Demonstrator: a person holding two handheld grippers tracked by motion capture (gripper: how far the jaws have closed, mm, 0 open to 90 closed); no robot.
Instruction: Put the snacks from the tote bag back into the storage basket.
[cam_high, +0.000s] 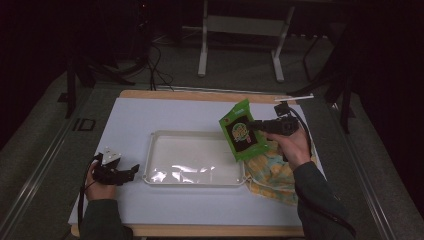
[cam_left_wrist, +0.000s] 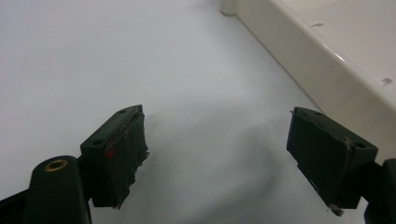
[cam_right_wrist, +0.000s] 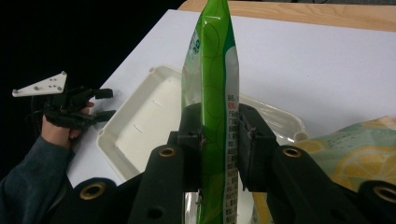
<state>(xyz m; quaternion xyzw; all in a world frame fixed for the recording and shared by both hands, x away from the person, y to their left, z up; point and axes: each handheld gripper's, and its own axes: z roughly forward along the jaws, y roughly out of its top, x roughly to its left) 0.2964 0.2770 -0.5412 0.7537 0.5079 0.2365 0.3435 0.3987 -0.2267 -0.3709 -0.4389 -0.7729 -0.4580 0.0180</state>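
Note:
A green snack bag hangs in the air above the right end of a cream tray. My right gripper is shut on it, both pads pressing the bag's flat sides. My left gripper rests on the white table just left of the tray, jaws wide apart with nothing between them; the tray's wall runs beside its right jaw.
A yellow and green patterned cloth bag lies on the table right of the tray, under my right forearm. The table's wooden edge runs along the back; a dark floor and a stand lie beyond.

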